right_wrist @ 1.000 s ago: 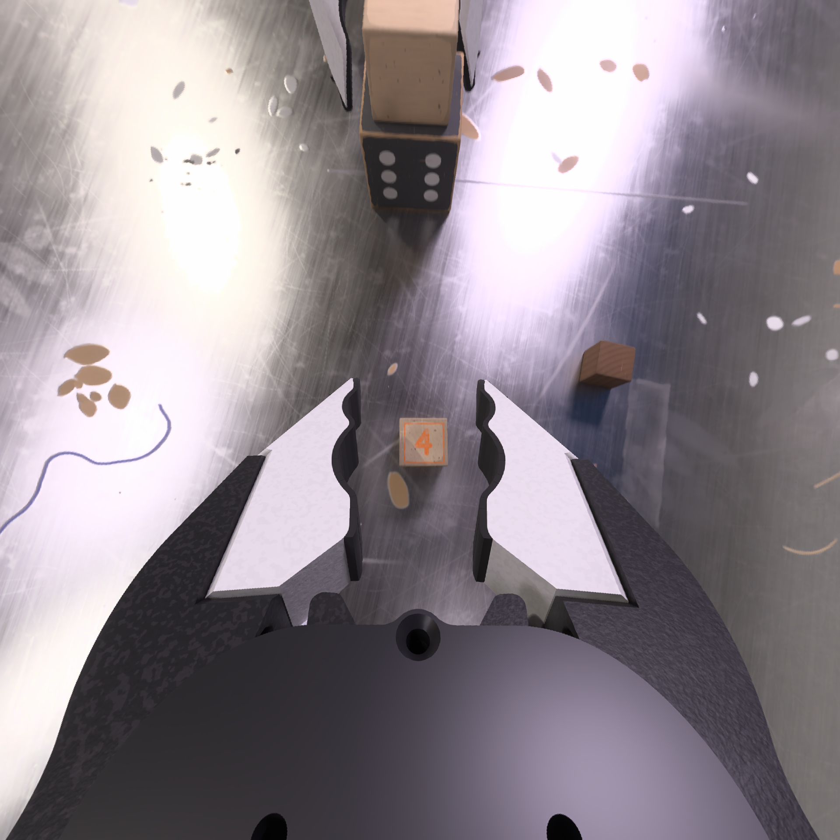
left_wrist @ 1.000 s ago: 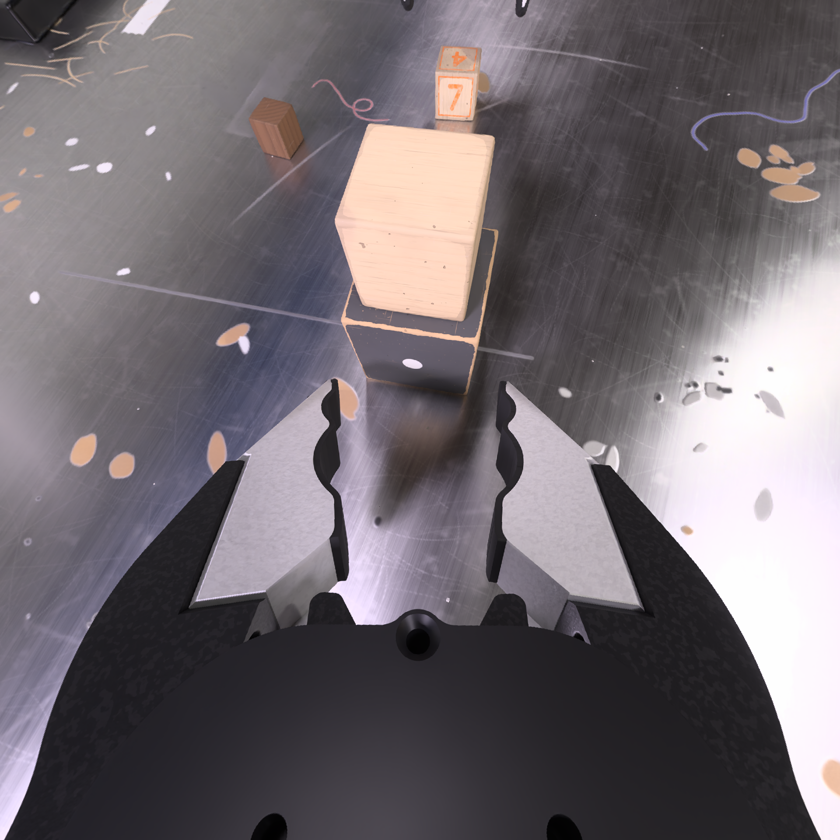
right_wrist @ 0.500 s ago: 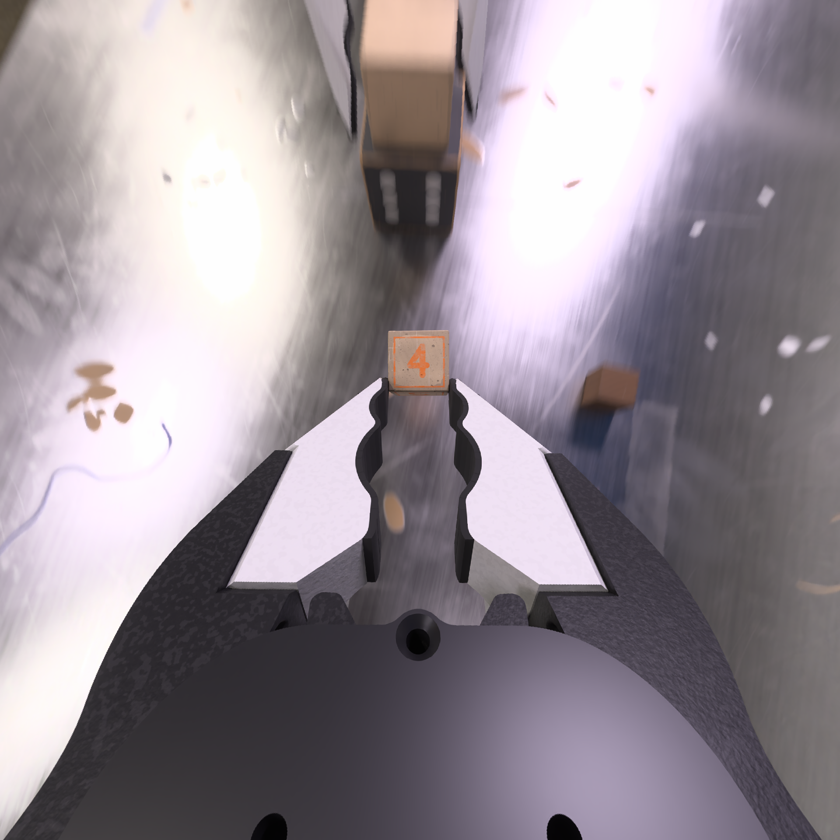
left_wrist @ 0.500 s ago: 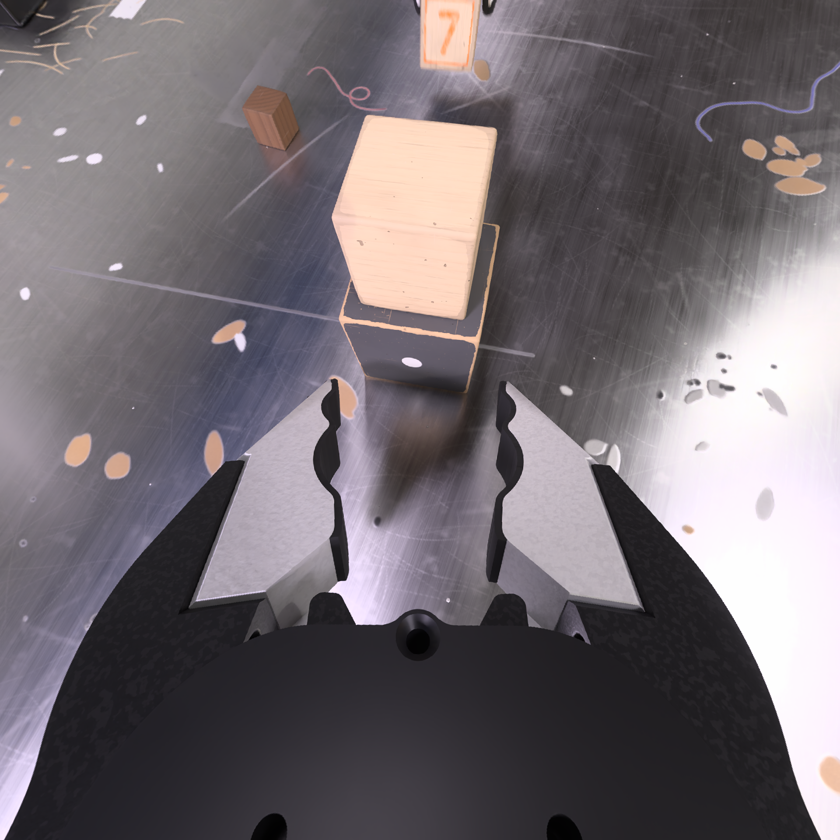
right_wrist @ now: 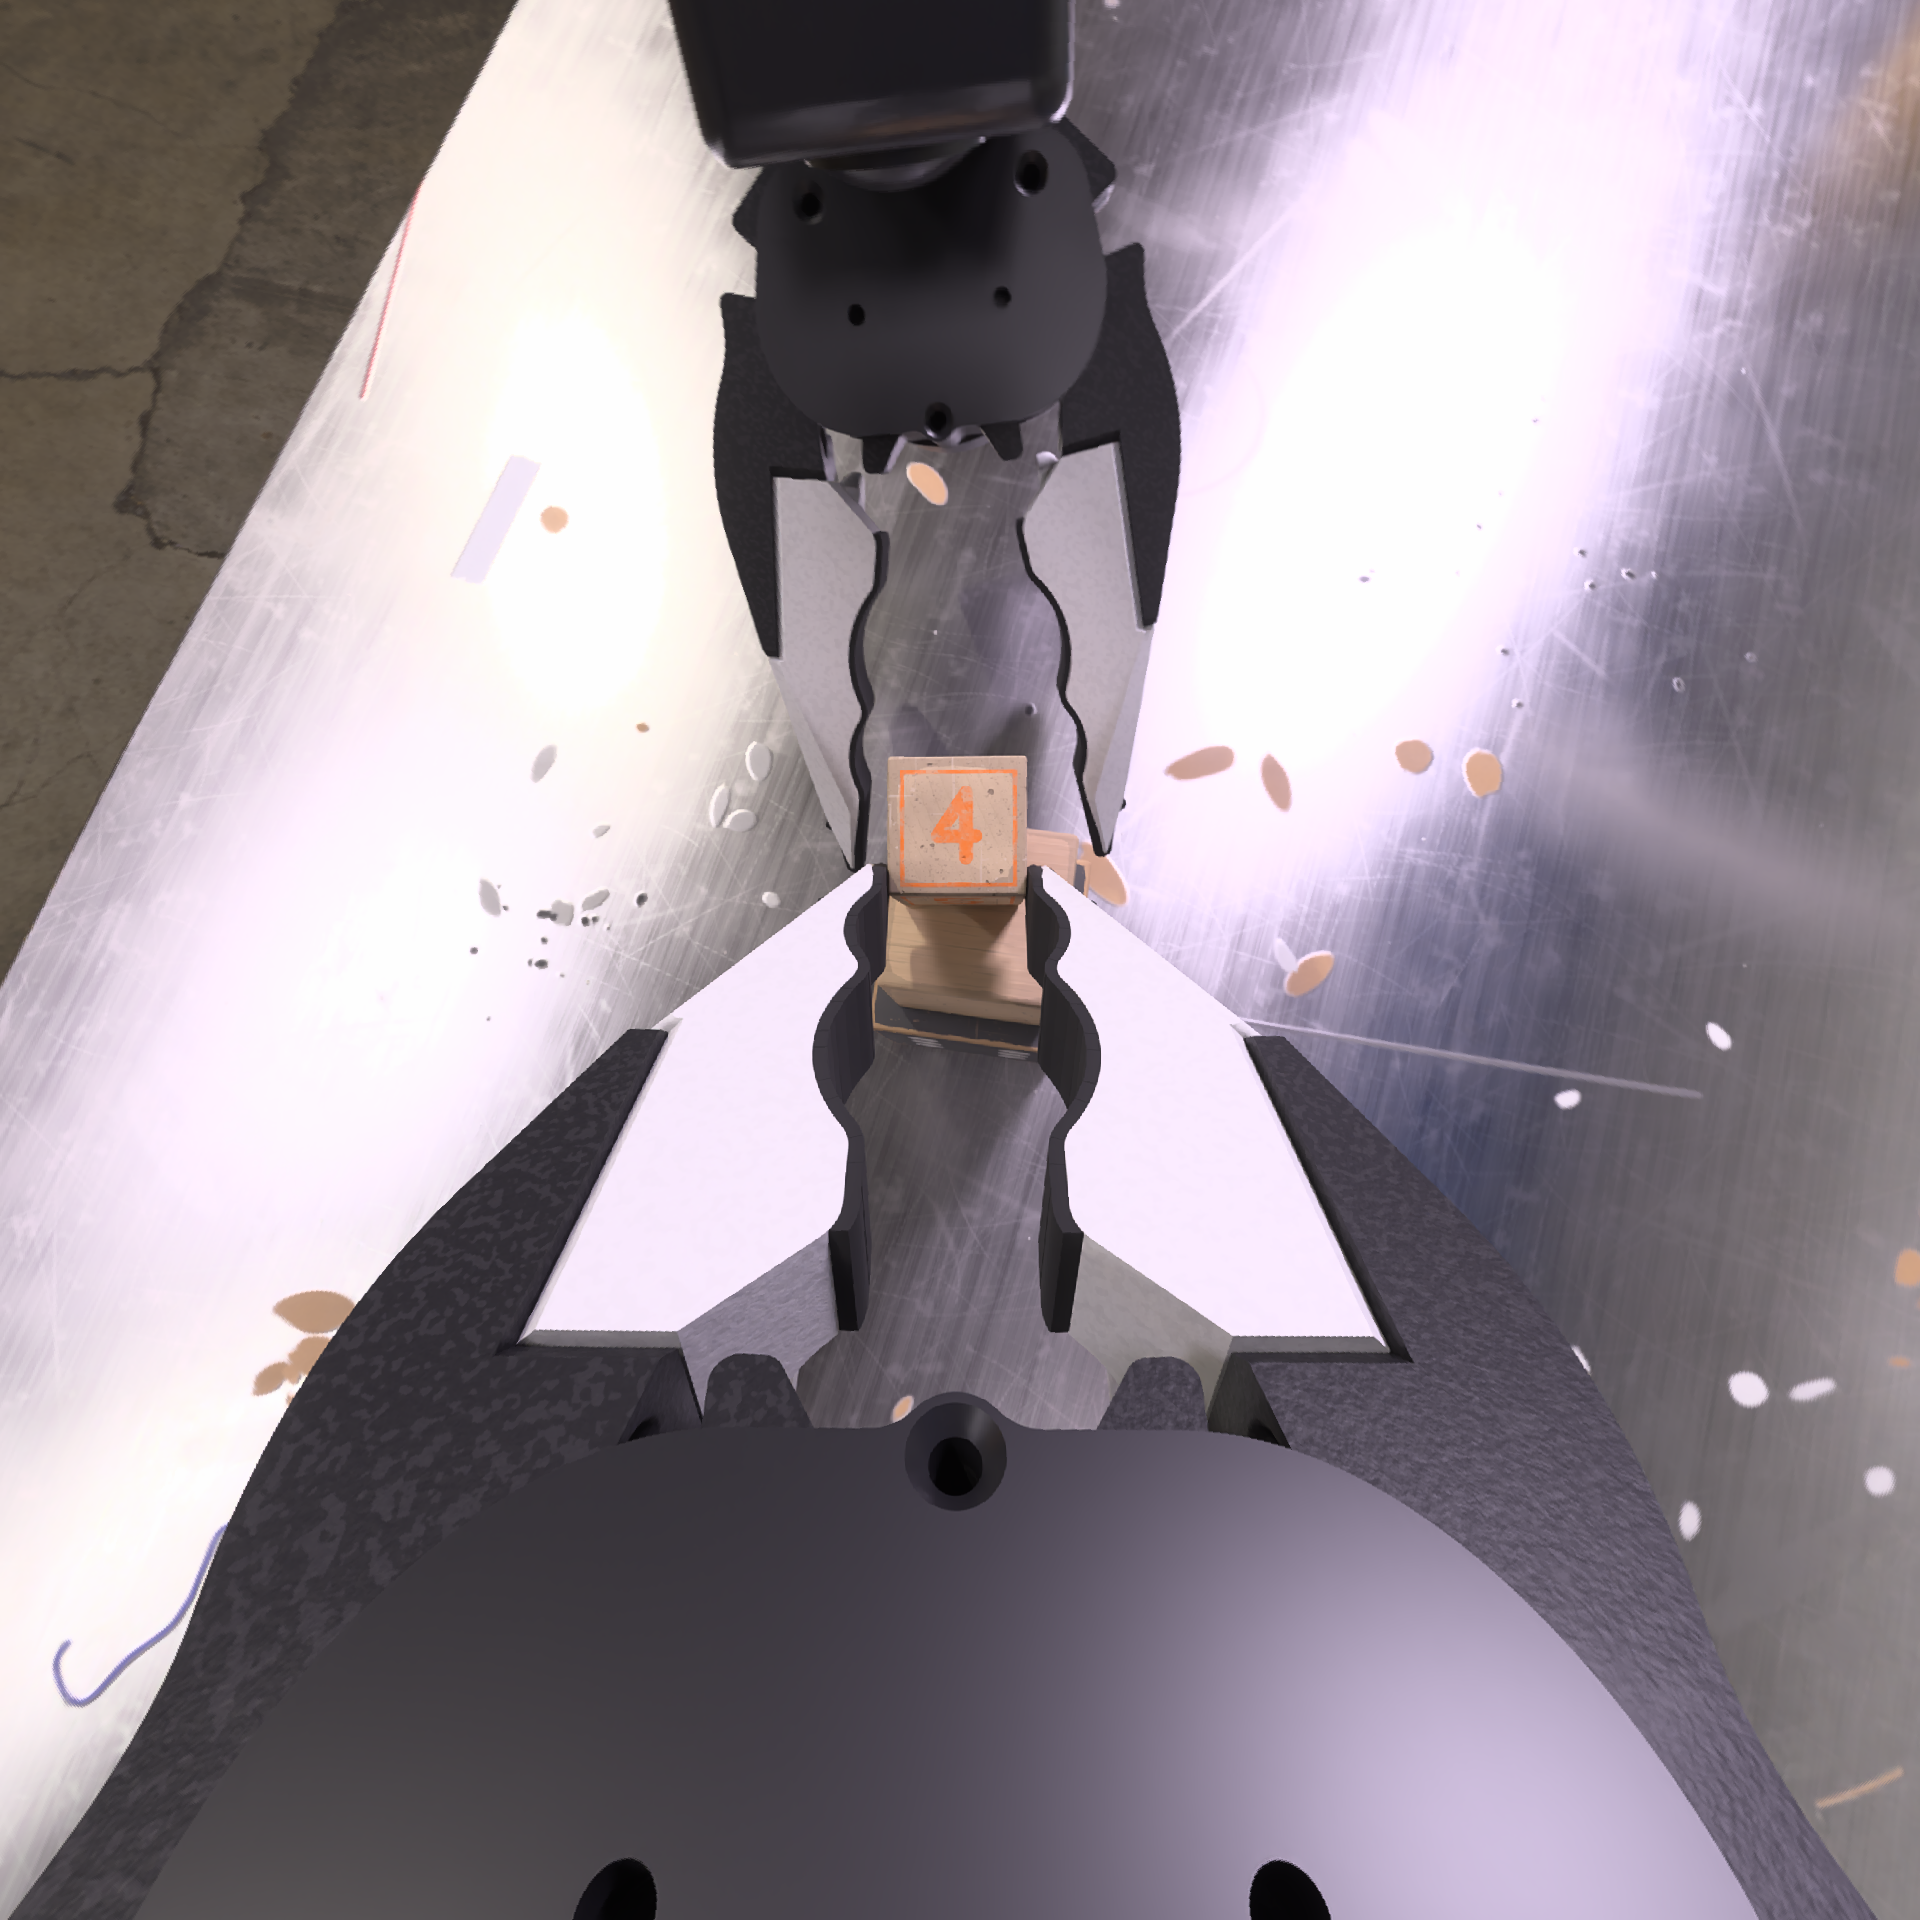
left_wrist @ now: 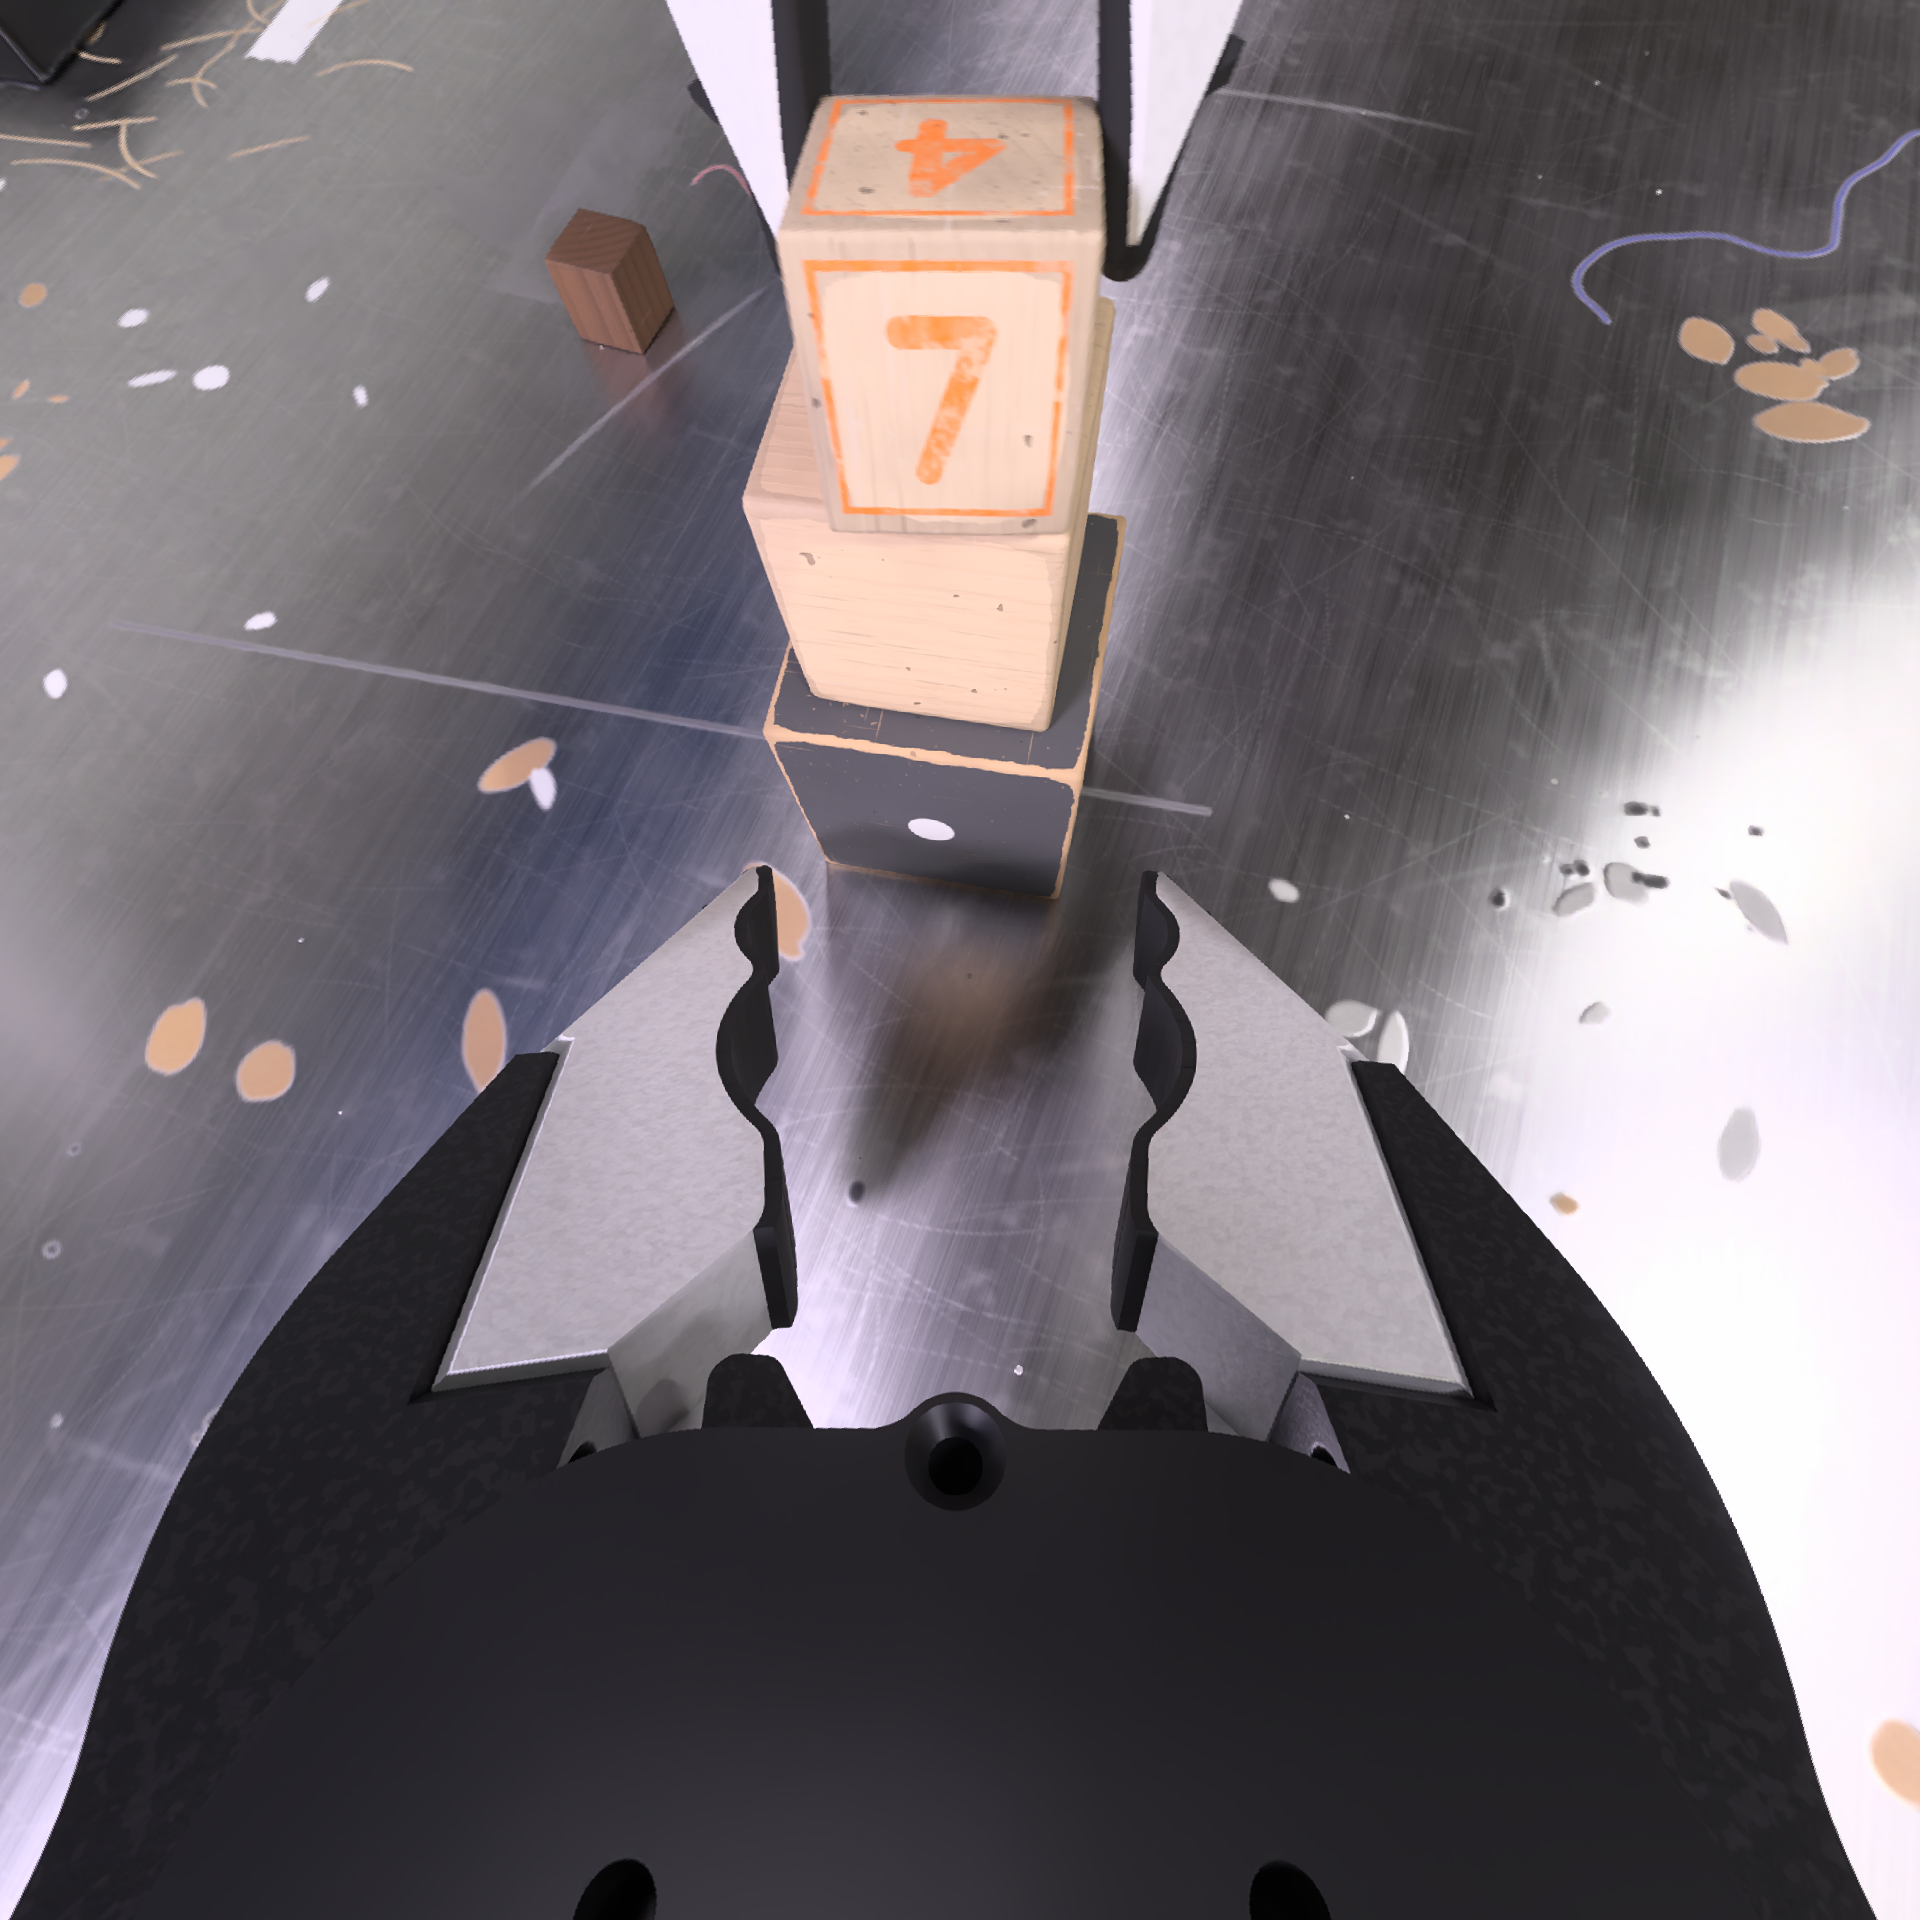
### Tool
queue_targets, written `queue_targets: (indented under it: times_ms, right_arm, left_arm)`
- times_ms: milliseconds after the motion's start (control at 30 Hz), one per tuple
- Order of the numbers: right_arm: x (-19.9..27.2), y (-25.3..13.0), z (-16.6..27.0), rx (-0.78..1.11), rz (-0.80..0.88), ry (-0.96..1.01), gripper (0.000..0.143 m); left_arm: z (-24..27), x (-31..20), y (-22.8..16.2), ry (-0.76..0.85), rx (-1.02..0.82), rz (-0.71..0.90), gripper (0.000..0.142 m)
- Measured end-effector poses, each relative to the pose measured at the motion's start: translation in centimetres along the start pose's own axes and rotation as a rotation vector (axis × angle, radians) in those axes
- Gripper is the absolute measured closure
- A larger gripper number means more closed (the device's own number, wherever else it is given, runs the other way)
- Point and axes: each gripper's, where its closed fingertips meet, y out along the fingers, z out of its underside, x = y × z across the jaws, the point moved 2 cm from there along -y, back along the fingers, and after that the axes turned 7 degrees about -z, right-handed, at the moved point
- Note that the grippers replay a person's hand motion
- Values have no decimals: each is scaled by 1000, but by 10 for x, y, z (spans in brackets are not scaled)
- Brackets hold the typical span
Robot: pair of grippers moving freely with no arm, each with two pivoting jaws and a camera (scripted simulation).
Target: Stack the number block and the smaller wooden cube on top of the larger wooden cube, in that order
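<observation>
My right gripper [right_wrist: 958,885] is shut on the number block [right_wrist: 958,826], a pale block with orange digits. It holds the block at the top of the larger pale wooden cube [right_wrist: 961,961]; I cannot tell whether they touch. In the left wrist view the number block [left_wrist: 940,312] sits over the pale cube [left_wrist: 914,613], with the right gripper's fingers [left_wrist: 1169,104] on either side. The pale cube stands on a black die [left_wrist: 935,821]. The smaller brown wooden cube [left_wrist: 611,278] lies on the table, far left. My left gripper [left_wrist: 956,883] is open and empty, just short of the die.
The scratched metal table [left_wrist: 1455,623] is littered with small flakes, a purple thread [left_wrist: 1766,229] and straw bits [left_wrist: 125,145]. In the right wrist view the left gripper [right_wrist: 961,831] faces me across the stack, and the table edge and concrete floor [right_wrist: 156,260] lie at the left.
My right gripper closed on the number block, lifted it off the table and carried it over to the top of the pale cube. The left gripper has not moved.
</observation>
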Motion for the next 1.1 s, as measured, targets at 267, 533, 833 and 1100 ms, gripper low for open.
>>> queue_targets:
  times_ms: [267,533,833,1100]
  right_arm:
    - [-14,-62,26,-26,180,18,96]
    - [-65,-68,139,255,360,88,100]
    - [-93,-48,168,280,414,90,110]
    - [-92,-44,159,195,395,112,121]
  left_arm:
    - [0,-1,-3,-13,-14,6,73]
    - [0,-1,-3,-11,-13,10,73]
    - [0,-2,-3,-8,-9,12,73]
    - [0,-2,-3,-8,-10,12,73]
